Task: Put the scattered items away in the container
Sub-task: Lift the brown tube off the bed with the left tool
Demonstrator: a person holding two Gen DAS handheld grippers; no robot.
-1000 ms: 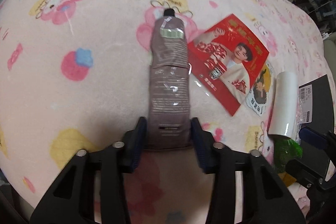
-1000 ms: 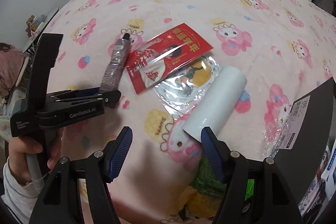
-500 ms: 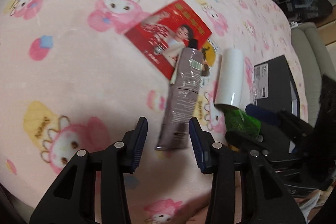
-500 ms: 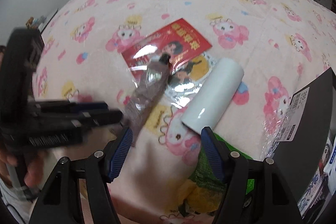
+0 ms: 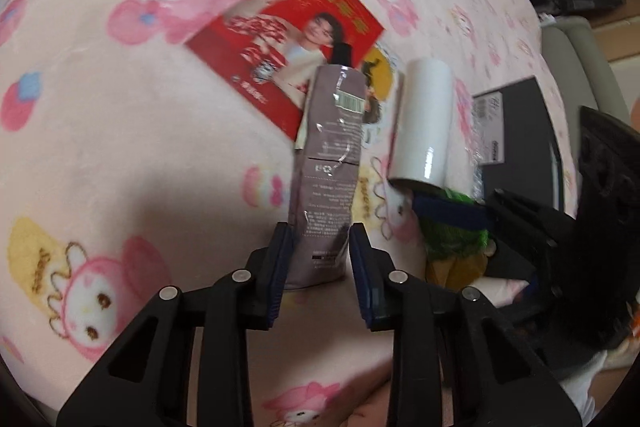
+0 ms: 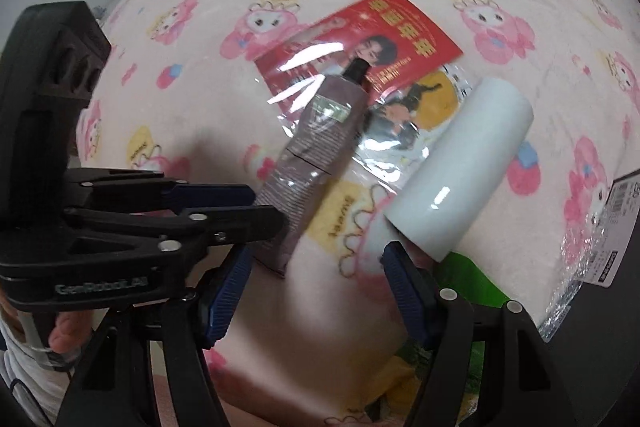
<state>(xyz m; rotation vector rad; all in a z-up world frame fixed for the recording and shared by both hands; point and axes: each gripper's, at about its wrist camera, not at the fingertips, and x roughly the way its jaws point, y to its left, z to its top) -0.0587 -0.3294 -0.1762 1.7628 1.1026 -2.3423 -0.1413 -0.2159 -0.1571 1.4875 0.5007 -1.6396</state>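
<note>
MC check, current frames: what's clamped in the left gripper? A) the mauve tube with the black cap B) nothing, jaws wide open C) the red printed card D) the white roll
A: the left gripper has both blue pads pressed on the crimped end of the mauve tube, whose black cap points away over the red card; the white roll lies beside it on the blanket, ungripped.

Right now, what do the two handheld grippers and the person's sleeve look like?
Both the left gripper and the right gripper are black plastic with triangular cut-outs, silver pivot screws and blue ribbed finger pads. The left carries raised GenRobot.AI lettering. The sleeve looks white.
</note>
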